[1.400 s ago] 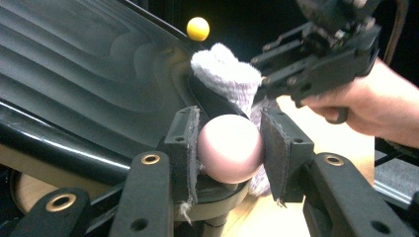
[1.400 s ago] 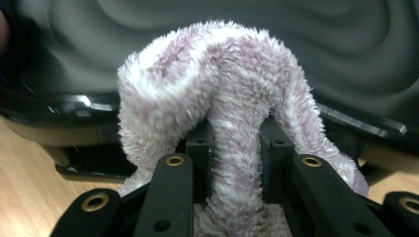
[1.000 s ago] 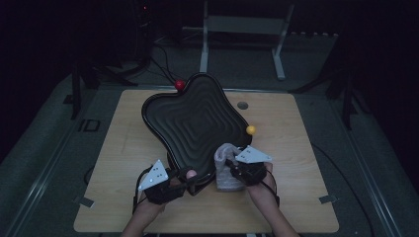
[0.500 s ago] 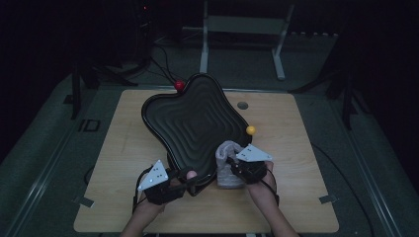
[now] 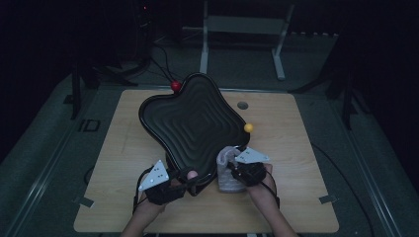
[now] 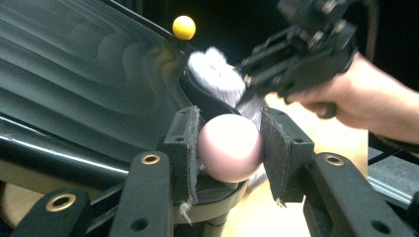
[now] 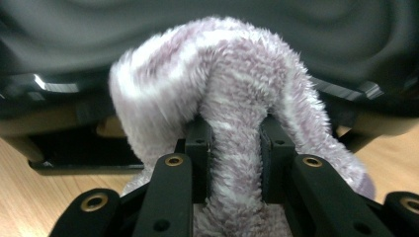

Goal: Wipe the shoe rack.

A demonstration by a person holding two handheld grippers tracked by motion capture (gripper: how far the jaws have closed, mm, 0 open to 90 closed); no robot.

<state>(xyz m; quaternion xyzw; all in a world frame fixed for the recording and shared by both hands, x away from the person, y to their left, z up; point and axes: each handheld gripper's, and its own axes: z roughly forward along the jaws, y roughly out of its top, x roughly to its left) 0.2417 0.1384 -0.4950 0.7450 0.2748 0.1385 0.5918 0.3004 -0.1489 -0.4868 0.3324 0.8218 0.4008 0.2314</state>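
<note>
Between our left gripper's (image 6: 230, 148) jaws sits the clamped pink knob (image 6: 230, 147); our right gripper (image 7: 232, 148) pinches the cloth (image 7: 232, 113) against the tray (image 5: 192, 118).

trays: 1 (image 5: 192, 118) | balls: 3 (image 5: 248, 127) | fuzzy cloths: 1 (image 5: 226, 170) | grippers: 2 (image 5: 190, 180)

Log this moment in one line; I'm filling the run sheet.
left gripper: shut on pink ball | right gripper: shut on fluffy cloth | cloth against black tray
</note>
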